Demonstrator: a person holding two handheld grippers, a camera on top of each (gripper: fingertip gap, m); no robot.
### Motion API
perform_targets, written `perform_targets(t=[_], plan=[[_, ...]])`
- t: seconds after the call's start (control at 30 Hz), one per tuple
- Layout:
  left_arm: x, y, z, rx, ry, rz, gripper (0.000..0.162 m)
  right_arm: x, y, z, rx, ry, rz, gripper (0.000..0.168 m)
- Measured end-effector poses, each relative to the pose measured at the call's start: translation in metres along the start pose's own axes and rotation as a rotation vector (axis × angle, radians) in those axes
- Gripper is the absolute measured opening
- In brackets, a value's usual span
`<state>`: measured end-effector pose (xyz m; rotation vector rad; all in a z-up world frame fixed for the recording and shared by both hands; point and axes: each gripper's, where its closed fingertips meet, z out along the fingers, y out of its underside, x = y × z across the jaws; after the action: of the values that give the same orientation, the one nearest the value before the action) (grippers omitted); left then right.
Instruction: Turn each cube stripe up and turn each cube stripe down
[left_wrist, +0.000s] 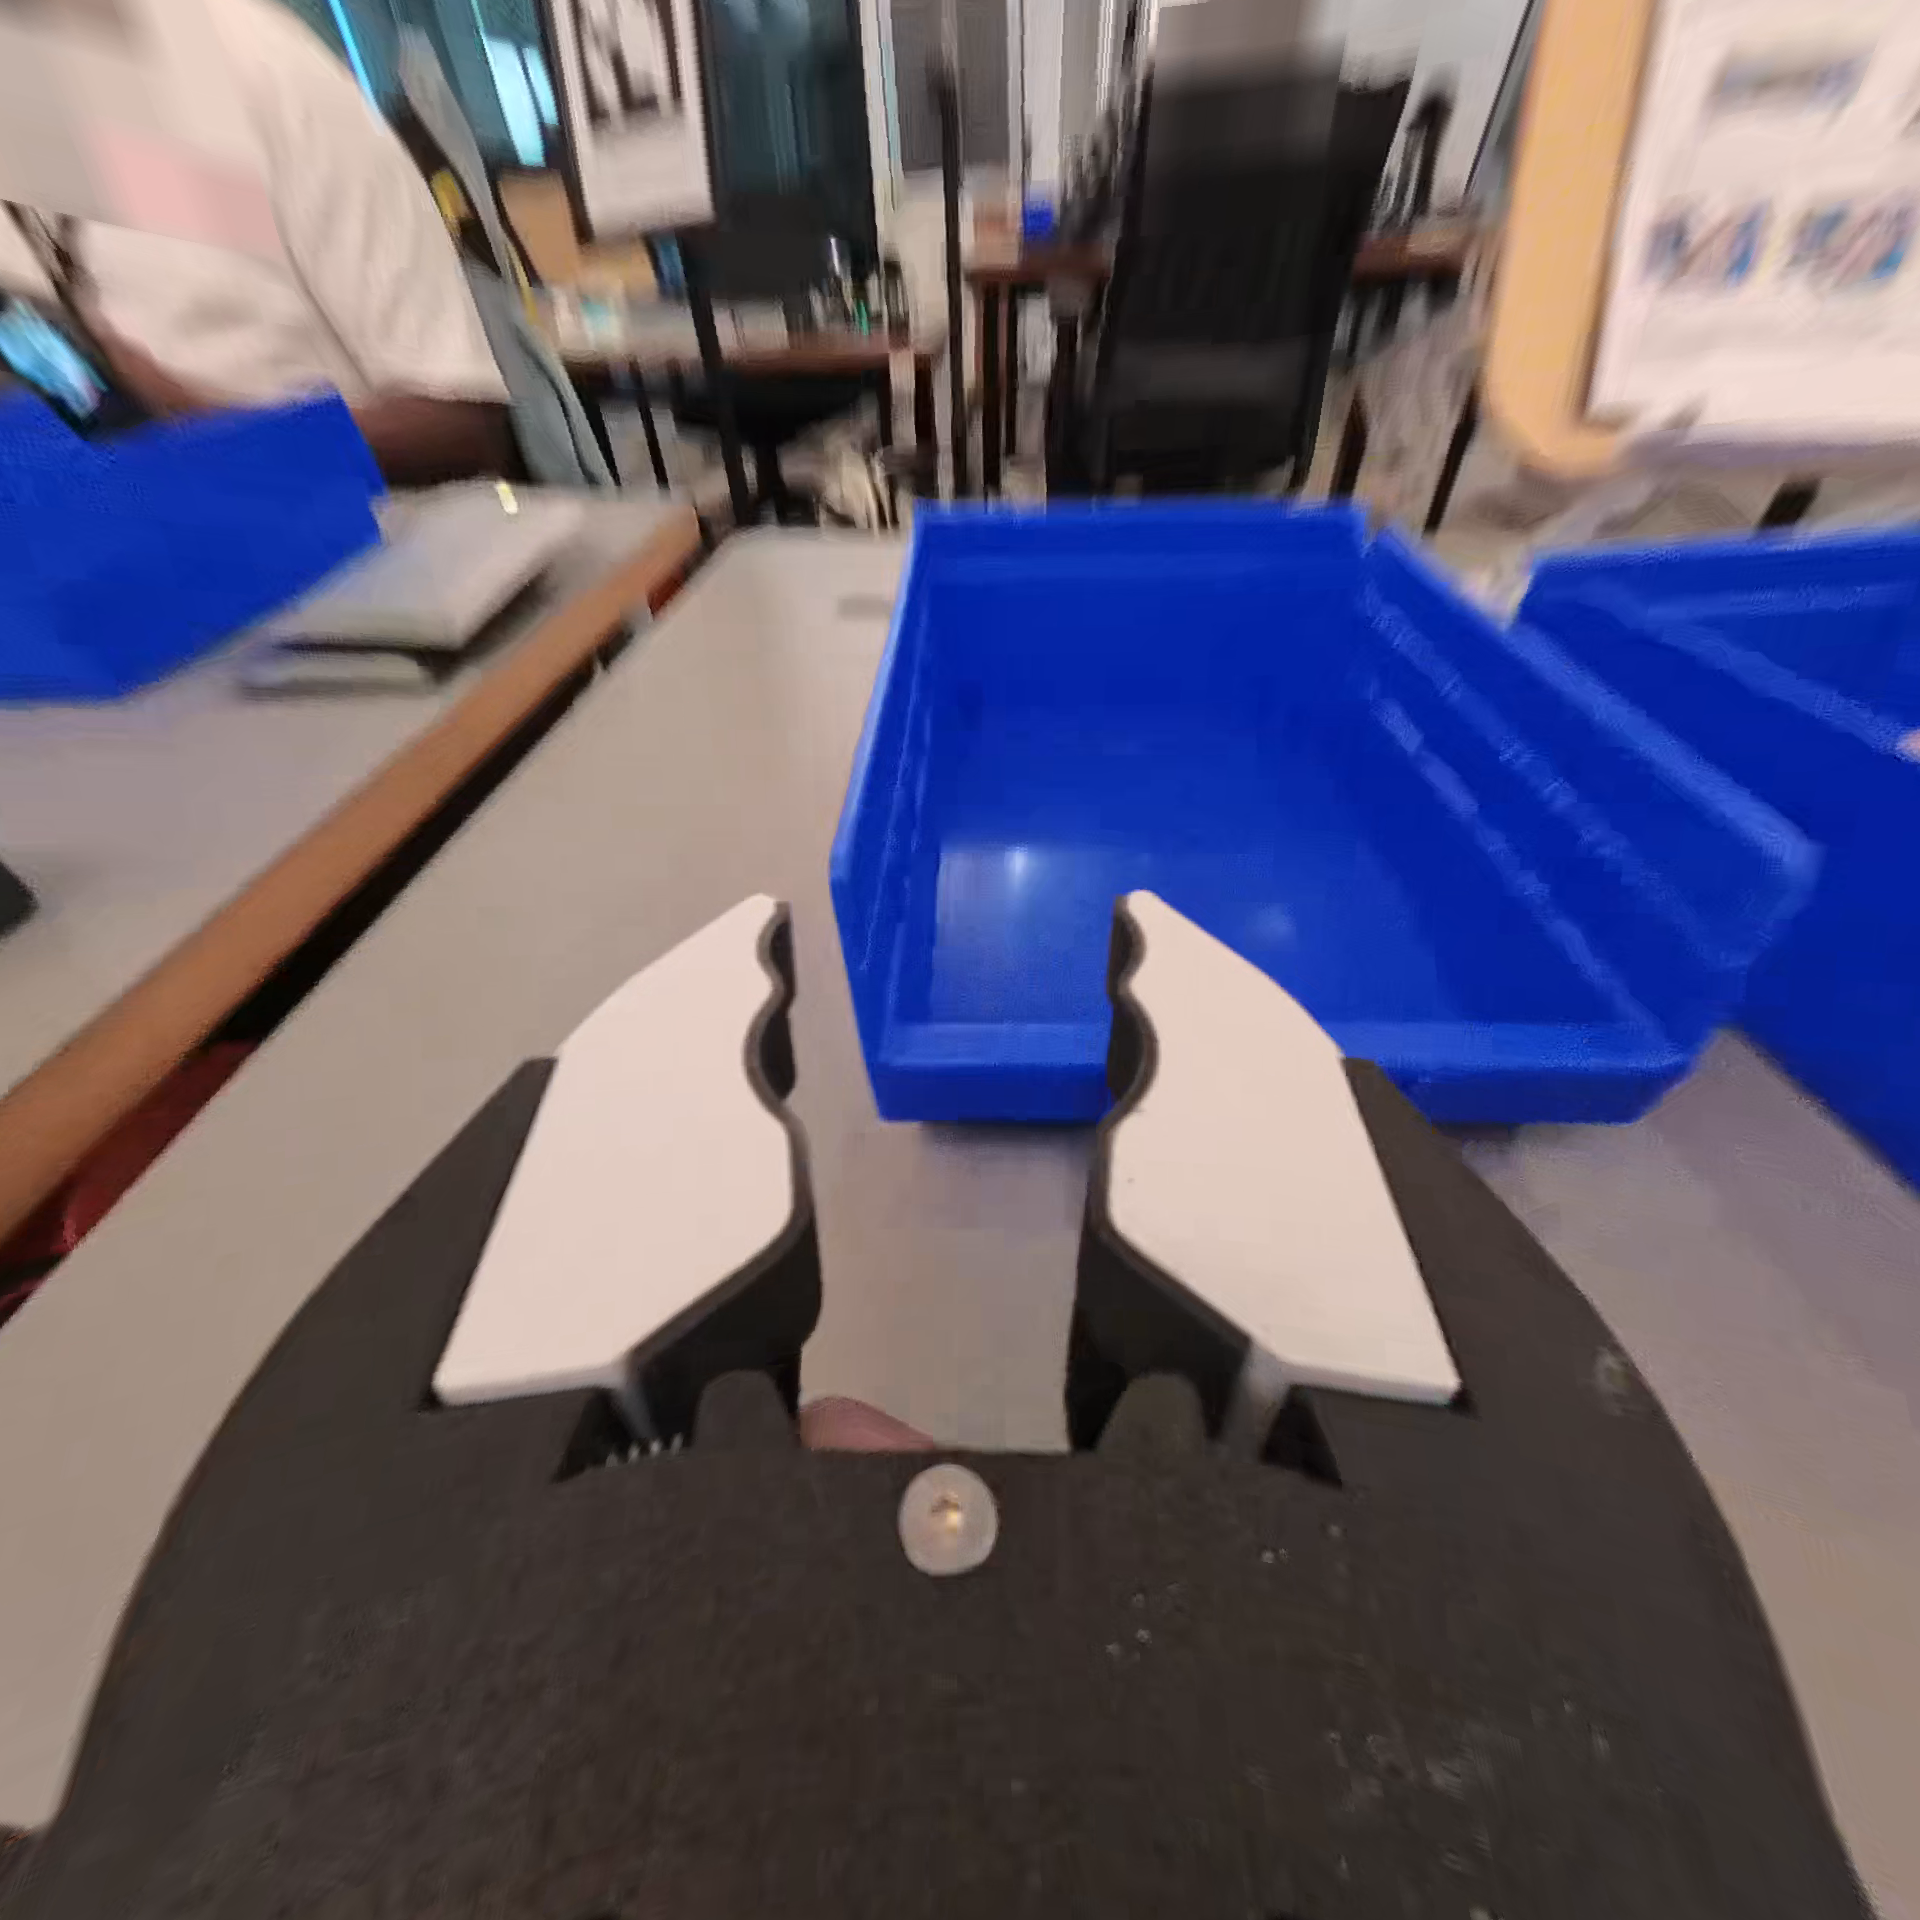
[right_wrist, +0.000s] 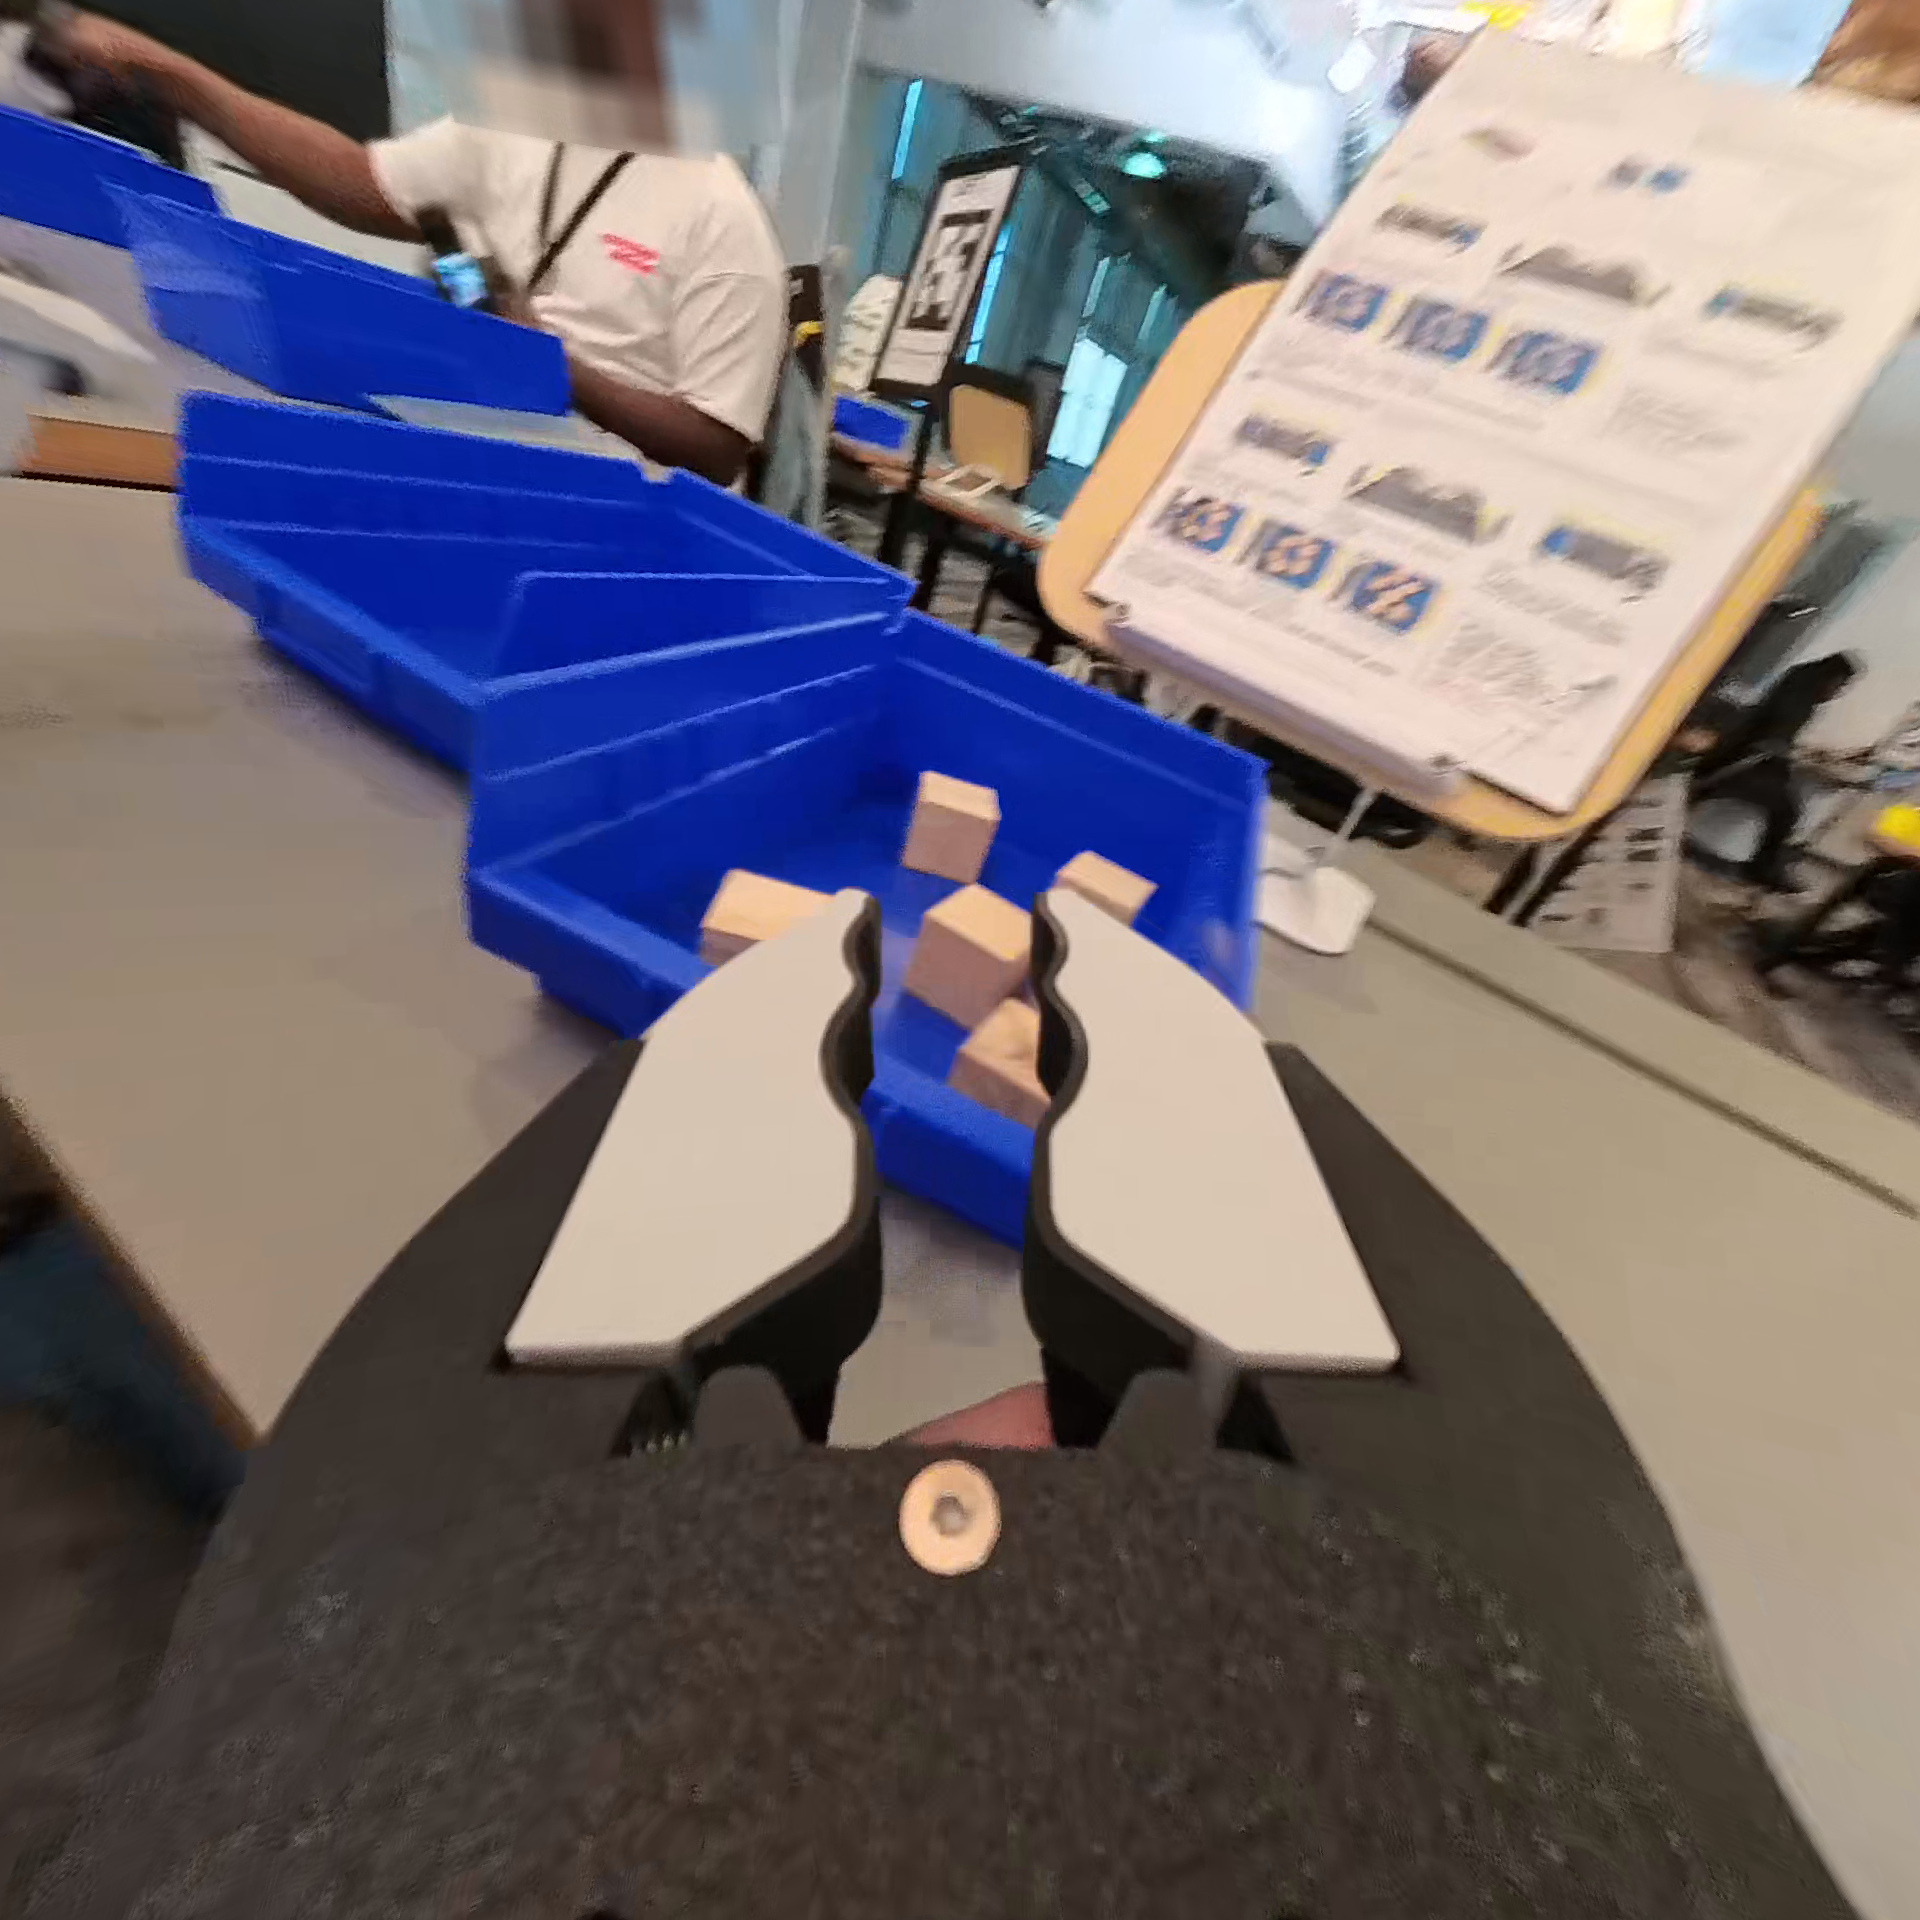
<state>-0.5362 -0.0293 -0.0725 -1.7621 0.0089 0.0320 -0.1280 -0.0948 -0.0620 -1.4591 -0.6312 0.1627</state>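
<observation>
Both views were motion-blurred.

My right gripper hung above the grey table, short of the near wall of a blue bin. Fingers stood partly apart, with a gap about one cube wide, and held nothing. The cubes lay in that bin, straight ahead of the fingertips and below them. I counted five plain wooden blocks: one seen right through the gap, one nearer just inside the front wall, one off the left fingertip, one off the right, one farthest back. They were scattered loosely, most tilted or turned at odd angles.

I could see no stripe on any face, so which way each cube pointed was not readable. As cubes they have no long axis; only the striped face matters.

My left gripper was also unloaded, fingers spread wider than the right's. Ahead of it sat a second bin, empty, its near-left corner just beyond the fingertips. The edge of another bin showed past its right wall. No cube lay within the left's reach.

Judgement: the right was much the nearer. The middle cube sat on the finger line, so a forward and downward reach over the wall should meet it first.
</observation>
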Motion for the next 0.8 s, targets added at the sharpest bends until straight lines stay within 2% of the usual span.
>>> perform_targets(t=[0.07,0.2,0.27,0.33,0.4,0.47,0.53,0.8], plan=[[-0.008,0.016,0.031,-0.093,-0.009,0.002,0.060,-0.019,0.005,0.005,-0.034,-0.068,0.025,0.029],[-0.025,0.026,0.071,-0.123,-0.073,0.016,0.057,-0.052,0.018,0.008,-0.099,-0.174,0.024,0.025],[-0.025,0.024,0.082,-0.121,-0.028,-0.049,0.041,-0.069,0.025,0.008,-0.139,-0.238,0.040,0.021],[-0.023,0.025,0.088,-0.147,0.017,-0.118,0.014,-0.088,0.028,0.009,-0.167,-0.318,0.085,0.013],[-0.022,0.026,0.087,-0.164,0.049,-0.179,0.005,-0.104,0.025,0.015,-0.180,-0.369,0.127,0.009],[-0.017,0.028,0.079,-0.166,0.073,-0.182,0.002,-0.118,0.018,0.024,-0.187,-0.392,0.143,0.009],[-0.021,0.031,0.061,-0.153,0.010,-0.121,0.002,-0.132,0.007,0.037,-0.175,-0.398,0.150,0.011],[-0.029,0.056,-0.068,-0.117,-0.239,-0.115,0.003,-0.190,-0.009,0.095,-0.226,-0.326,0.229,0.034]])
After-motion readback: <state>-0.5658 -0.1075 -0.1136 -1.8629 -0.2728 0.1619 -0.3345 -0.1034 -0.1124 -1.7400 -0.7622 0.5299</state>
